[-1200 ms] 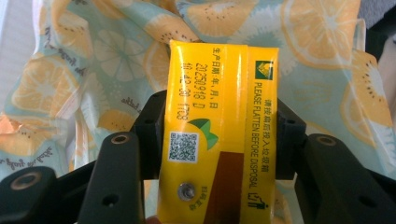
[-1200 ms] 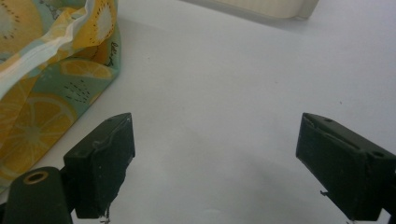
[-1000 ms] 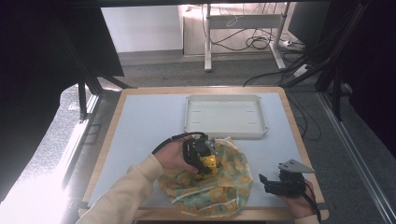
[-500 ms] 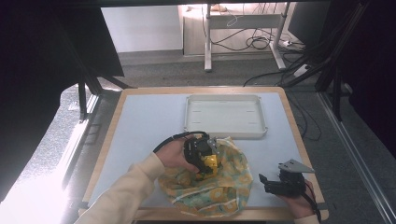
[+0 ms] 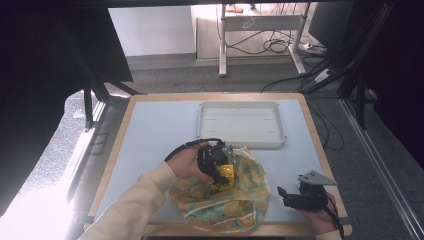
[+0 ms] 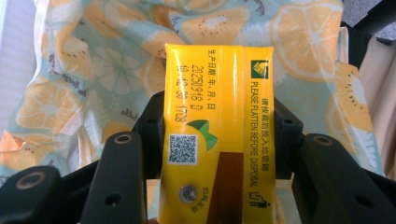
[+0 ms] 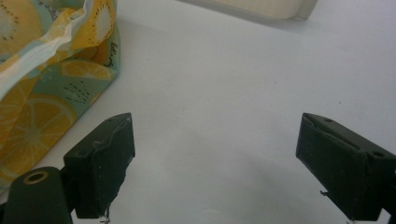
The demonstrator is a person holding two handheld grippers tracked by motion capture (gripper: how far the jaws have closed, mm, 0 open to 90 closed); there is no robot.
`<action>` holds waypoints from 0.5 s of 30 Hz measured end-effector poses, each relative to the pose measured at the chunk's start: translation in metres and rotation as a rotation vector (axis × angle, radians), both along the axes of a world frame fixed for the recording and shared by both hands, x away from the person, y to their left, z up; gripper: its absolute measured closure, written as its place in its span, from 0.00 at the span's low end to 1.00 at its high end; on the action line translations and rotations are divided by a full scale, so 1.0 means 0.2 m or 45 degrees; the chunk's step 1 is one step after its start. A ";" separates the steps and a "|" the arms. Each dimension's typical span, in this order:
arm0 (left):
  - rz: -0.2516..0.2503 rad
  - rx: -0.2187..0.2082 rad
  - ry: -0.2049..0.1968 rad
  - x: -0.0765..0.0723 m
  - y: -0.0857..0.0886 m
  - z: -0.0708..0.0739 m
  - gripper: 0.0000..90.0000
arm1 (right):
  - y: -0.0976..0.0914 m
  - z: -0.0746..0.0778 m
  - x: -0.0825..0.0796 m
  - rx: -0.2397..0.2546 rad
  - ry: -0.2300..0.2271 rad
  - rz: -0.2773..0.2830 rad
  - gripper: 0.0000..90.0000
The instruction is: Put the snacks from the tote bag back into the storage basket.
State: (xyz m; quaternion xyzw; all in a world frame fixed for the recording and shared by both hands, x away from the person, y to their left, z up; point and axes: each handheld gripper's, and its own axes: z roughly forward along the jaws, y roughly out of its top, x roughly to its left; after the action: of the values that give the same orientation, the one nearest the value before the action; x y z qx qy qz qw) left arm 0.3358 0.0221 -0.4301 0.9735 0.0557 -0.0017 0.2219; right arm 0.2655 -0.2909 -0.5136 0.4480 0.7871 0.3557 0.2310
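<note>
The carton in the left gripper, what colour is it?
Yellow carton with a brown stripe; the left gripper view shows it best.

Pale blue table (image 5: 160, 130) with wooden edge, white tray (image 5: 241, 125), fruit-print bag (image 5: 240, 200) lying on it

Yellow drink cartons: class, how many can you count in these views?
1: the yellow drink carton is clamped in the left gripper above the citrus-print bag. More may be hidden inside the bag.

Daylight blows out the floor (image 5: 45, 200) at 8 o'clock in the high view, upper corners pitch dark; both claw views are soft up close.
</note>
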 end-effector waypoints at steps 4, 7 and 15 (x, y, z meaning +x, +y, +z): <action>0.001 -0.017 -0.005 0.00 0.01 0.02 0.58 | 0.00 0.00 0.00 0.002 0.001 -0.002 0.13; -0.003 -0.023 -0.009 0.00 0.01 0.04 0.58 | 0.00 0.00 0.00 0.001 0.002 -0.002 0.13; 0.007 -0.053 -0.026 0.00 0.03 0.10 0.58 | 0.00 0.00 0.00 0.002 -0.002 -0.002 0.13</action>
State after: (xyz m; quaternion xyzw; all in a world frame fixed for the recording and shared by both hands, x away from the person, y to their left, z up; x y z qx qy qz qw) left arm 0.3364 0.0277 -0.4094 0.9685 0.0559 0.0075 0.2426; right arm 0.2652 -0.2912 -0.5136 0.4486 0.7862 0.3564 0.2316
